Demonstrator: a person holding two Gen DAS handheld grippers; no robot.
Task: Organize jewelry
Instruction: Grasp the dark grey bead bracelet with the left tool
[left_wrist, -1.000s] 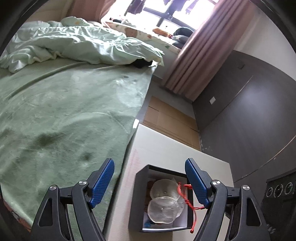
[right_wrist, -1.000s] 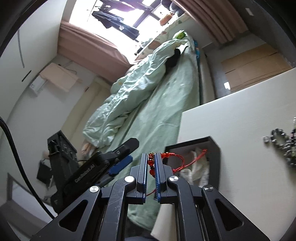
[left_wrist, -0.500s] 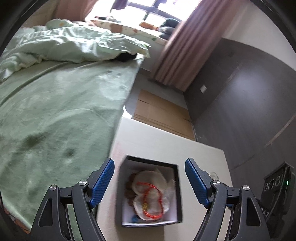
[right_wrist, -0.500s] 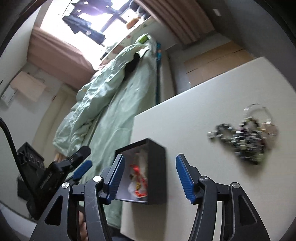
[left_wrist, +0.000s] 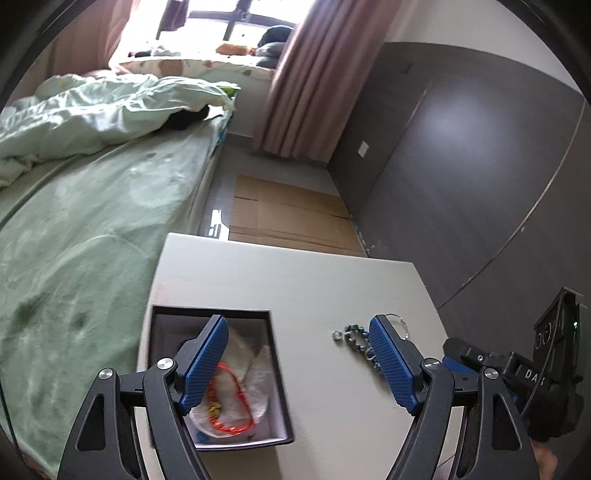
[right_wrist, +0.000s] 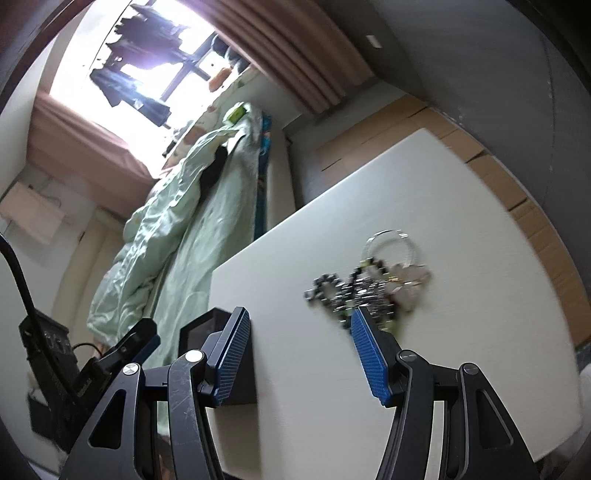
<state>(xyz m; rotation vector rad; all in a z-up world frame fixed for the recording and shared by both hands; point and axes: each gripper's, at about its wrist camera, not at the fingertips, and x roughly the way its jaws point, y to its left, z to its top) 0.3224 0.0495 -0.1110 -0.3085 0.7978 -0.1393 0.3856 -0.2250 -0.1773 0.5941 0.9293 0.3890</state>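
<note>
**Both claws apart over the counter**

Right claw (right_wrist: 299, 354) has just been opening; its blue pads now stand apart with nothing between them, over bare counter (right_wrist: 461, 206) between the black box and the bead pile. Left claw (left_wrist: 297, 363) also stands wide and empty, its left pad hanging over the box.

The red bracelet (left_wrist: 231, 402) lies looped inside the black box (left_wrist: 210, 314), on clear plastic bags (left_wrist: 255, 373), its loop's long axis running toward the counter's far edge. The box sits at the counter's left edge, beside the bed (left_wrist: 92, 236).

The bead jewelry (right_wrist: 364, 284) lies heaped toward the counter's right side, its chain stretched roughly left to right, a thin wire ring (right_wrist: 391, 243) at its far end.

Partial lettering "DA" shows on the right claw's body; the rest cannot be read.
</note>
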